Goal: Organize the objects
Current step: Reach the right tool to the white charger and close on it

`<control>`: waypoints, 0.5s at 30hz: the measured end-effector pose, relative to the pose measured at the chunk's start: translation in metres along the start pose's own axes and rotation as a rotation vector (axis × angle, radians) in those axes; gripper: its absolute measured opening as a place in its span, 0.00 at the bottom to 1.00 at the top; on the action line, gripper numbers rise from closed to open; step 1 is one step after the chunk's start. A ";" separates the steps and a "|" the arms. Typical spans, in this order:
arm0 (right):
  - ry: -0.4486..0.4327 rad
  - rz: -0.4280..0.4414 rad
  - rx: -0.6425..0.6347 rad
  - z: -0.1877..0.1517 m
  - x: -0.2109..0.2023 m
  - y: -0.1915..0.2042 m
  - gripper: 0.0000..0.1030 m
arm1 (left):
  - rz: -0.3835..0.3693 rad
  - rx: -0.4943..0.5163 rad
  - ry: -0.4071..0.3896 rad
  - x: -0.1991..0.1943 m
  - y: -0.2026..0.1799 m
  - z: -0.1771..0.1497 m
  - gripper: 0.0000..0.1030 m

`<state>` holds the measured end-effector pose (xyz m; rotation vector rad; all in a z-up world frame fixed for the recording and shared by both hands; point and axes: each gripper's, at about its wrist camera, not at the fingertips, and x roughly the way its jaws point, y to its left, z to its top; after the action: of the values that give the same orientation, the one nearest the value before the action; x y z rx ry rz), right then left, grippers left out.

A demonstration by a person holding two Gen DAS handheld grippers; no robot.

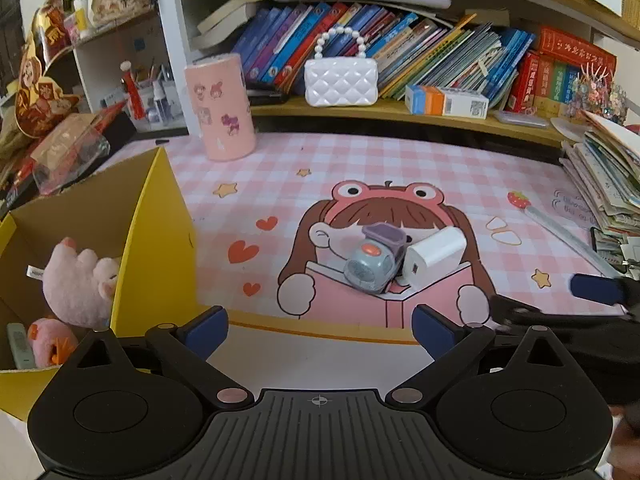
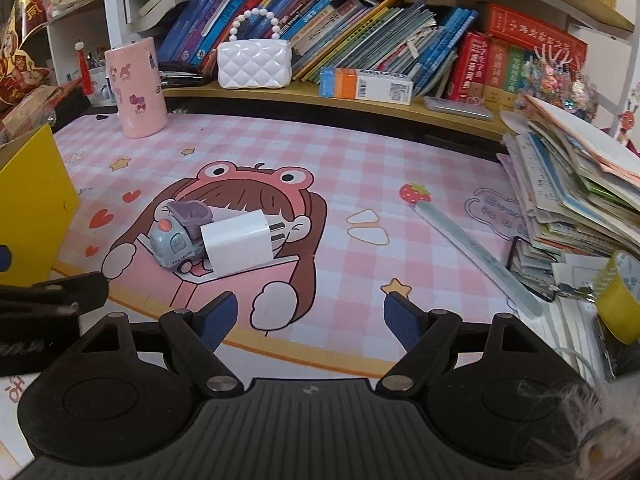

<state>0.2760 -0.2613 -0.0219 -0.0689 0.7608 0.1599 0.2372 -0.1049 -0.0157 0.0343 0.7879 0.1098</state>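
A small grey toy truck (image 1: 370,266) with a purple bucket on top is sitting on the pink checked mat (image 1: 360,160) covering the worktop, straight ahead of the left tool (image 1: 320,326) and a little beyond its tips. A white charger (image 1: 434,256) is leaning against the truck's right side, touching it. Seen from the right tool (image 2: 310,318), the pair is lying ahead and off to the left.

The left tool is standing with its blue pads (image 1: 208,328) wide apart and nothing between them. The right tool is also standing apart, a bit narrower, holding nothing, with only bare mat showing between its fingers.

To the left of the left tool a yellow cardboard box (image 1: 156,248) is standing open, with a pink plush toy (image 1: 80,280) and a remote control (image 1: 20,346) lying inside. Further ahead and left, a pink cylinder with stickers (image 1: 222,108) is standing upright on the mat.

Ahead and to the right of the right tool, two rubber bands (image 2: 368,226) and a ruler (image 2: 476,256) are lying flat on the mat. A leaning pile of papers and booklets (image 2: 576,192) is sitting further right, with a roll of yellow tape (image 2: 618,296) near its base.

Beyond everything, a white quilted handbag (image 1: 340,80) is sitting on the shelf (image 1: 380,114) in front of a row of books (image 1: 400,40).
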 end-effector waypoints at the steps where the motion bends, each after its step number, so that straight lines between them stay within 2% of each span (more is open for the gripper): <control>1: -0.002 0.006 -0.007 0.001 0.003 0.000 0.78 | 0.000 0.003 -0.003 -0.001 -0.001 -0.001 0.97; 11: 0.000 0.153 -0.115 0.021 0.048 0.008 0.83 | 0.023 0.017 0.089 0.010 0.001 -0.013 0.97; 15: -0.007 0.186 -0.167 0.029 0.062 0.018 0.83 | 0.024 0.021 0.095 0.008 -0.001 -0.015 0.97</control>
<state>0.3367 -0.2326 -0.0443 -0.1555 0.7451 0.4008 0.2323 -0.1051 -0.0321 0.0586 0.8833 0.1266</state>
